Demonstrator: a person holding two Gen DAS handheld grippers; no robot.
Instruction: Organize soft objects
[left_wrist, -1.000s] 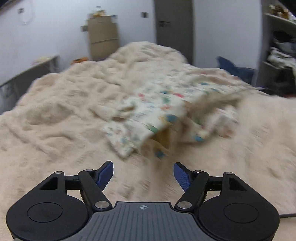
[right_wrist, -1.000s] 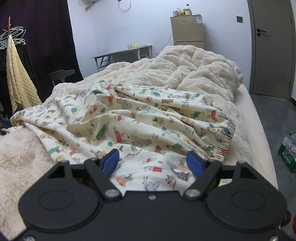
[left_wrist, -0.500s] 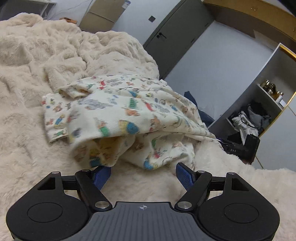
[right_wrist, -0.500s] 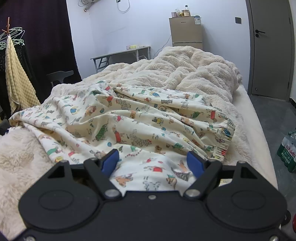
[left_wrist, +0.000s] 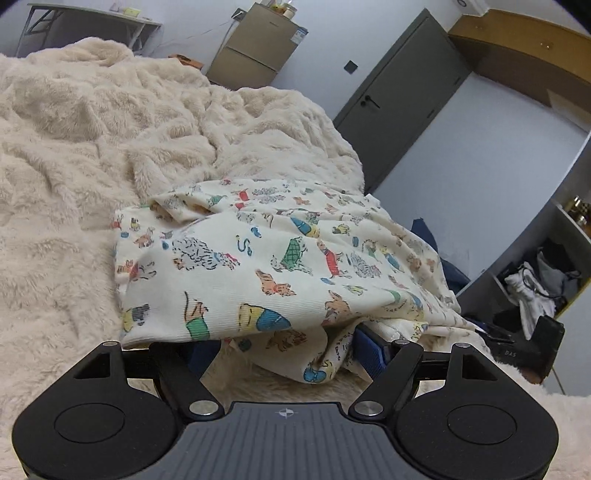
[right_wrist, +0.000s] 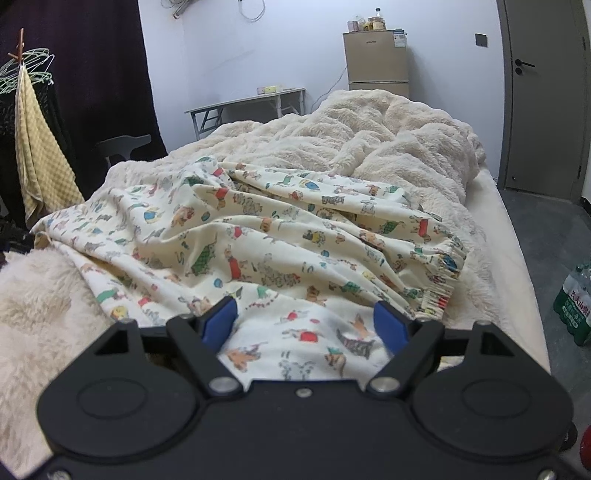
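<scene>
We see a tan mini fridge (right_wrist: 376, 61) near a grey door (right_wrist: 546, 96), folding table (right_wrist: 245, 101), yellow checked towel (right_wrist: 40, 158) on hangers, water bottles (right_wrist: 574, 299).

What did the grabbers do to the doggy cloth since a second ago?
The left gripper rolled and came right up to the printed cloth; a fold of it now drapes over the open blue fingers, hiding one. Nothing was gripped or dropped. The right gripper stayed put, open, cloth between its fingers, and the fluffy blanket looks the same.
</scene>
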